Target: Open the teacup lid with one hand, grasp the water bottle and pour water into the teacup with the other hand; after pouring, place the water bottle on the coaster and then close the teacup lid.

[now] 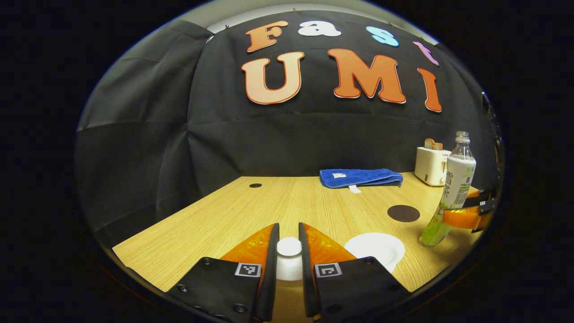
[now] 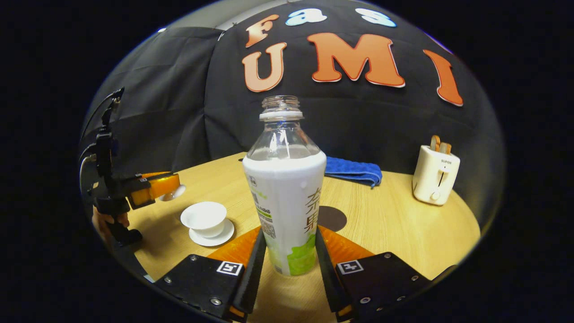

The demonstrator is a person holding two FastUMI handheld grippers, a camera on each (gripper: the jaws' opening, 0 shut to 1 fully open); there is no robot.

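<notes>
Holding the teacup lid (image 1: 289,251) clear of the teacup (image 2: 204,216), the left gripper (image 1: 289,262) is closed on its knob; the uncapped water bottle (image 2: 287,188) is clamped by the right gripper (image 2: 287,264) beside the teacup, ready for pouring.

Table (image 2: 394,224) matt wood grain — water bottle (image 2: 287,188) clear glossy plastic.

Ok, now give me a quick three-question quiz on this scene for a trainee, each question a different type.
1. True or false: the teacup is covered.
2. What does the right tool grip? A toaster, B water bottle, C towel.
3. Fill in: the left tool holds the teacup's ____.

Key: 1 false, the cup stands open on its saucer; 2 B; 3 lid.
</notes>
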